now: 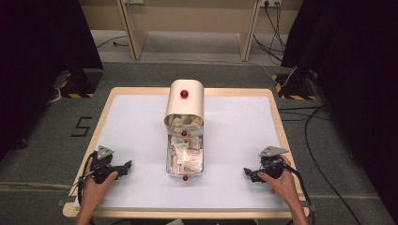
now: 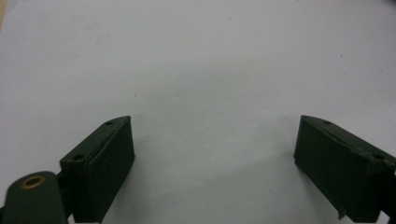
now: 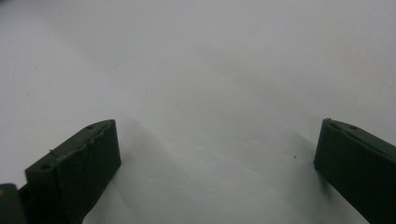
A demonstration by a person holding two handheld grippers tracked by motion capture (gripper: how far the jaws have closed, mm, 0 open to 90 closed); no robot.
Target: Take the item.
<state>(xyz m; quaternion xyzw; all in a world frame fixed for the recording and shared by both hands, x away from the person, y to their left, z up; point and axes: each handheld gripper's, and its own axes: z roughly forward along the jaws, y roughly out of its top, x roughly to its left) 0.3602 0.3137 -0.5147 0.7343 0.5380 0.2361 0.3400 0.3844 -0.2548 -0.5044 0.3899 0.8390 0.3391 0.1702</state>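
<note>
A: Where are we w/ the drawer box?

B: The beige cabinet (image 1: 184,104) stands mid-table toward the far edge, and its bottom drawer (image 1: 185,158) is pulled out toward the person, full of paper packets (image 1: 186,157). There's a red knob on top (image 1: 184,93), one on the upper drawer front (image 1: 184,133) and one on the open drawer's front (image 1: 185,178).

A: Grippers?

B: Both rest low on the white table cover (image 1: 234,136), well apart from the box. The left gripper (image 1: 123,168) is near the left front corner, the right gripper (image 1: 249,173) at the right front. In the left gripper view the jaws of the left one (image 2: 212,154) stand spread wide w/ nothing between them, just the bare cover; same for the right (image 3: 217,158) in the right gripper view.

A: So which step?

B: My read: a pause at rest, either before reaching in or before shutting the drawer (can't tell which). The next move prob. calls for one gripper to swing in toward the open drawer: pinch its front knob to push it home, or come down over the packets w/ jaws wide.

A: Any writing?

B: A "5" marked on the floor (image 1: 80,125) left of the table. Print on the packets is too small to read.
</note>
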